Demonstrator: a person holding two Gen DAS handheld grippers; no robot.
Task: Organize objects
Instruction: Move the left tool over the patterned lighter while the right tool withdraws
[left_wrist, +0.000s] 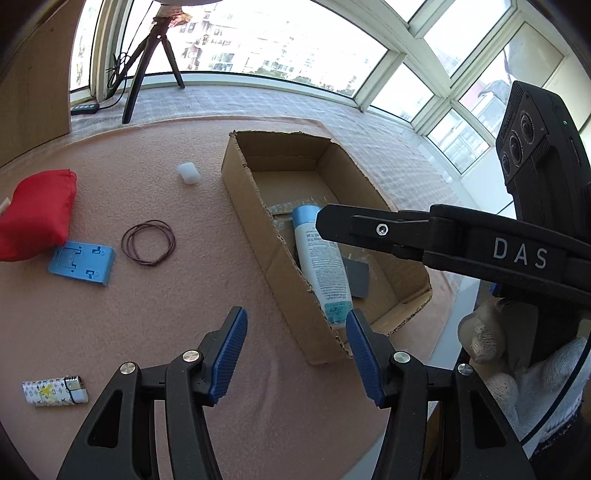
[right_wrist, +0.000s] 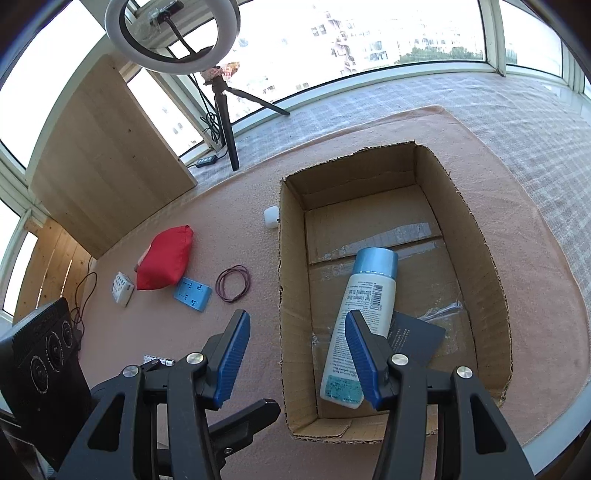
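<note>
An open cardboard box stands on the pink mat. Inside it lie a white bottle with a blue cap and a dark card. My left gripper is open over the mat beside the box's near corner, with nothing between its blue pads. My right gripper is open above the box's left wall, also holding nothing; its right finger stands in front of the bottle. In the left wrist view the right gripper reaches over the box from the right, held by a gloved hand.
Left of the box lie a red pouch, a blue plate, a loop of rubber bands, a white cap, a patterned lighter and a small white box. A tripod and a wooden board stand behind.
</note>
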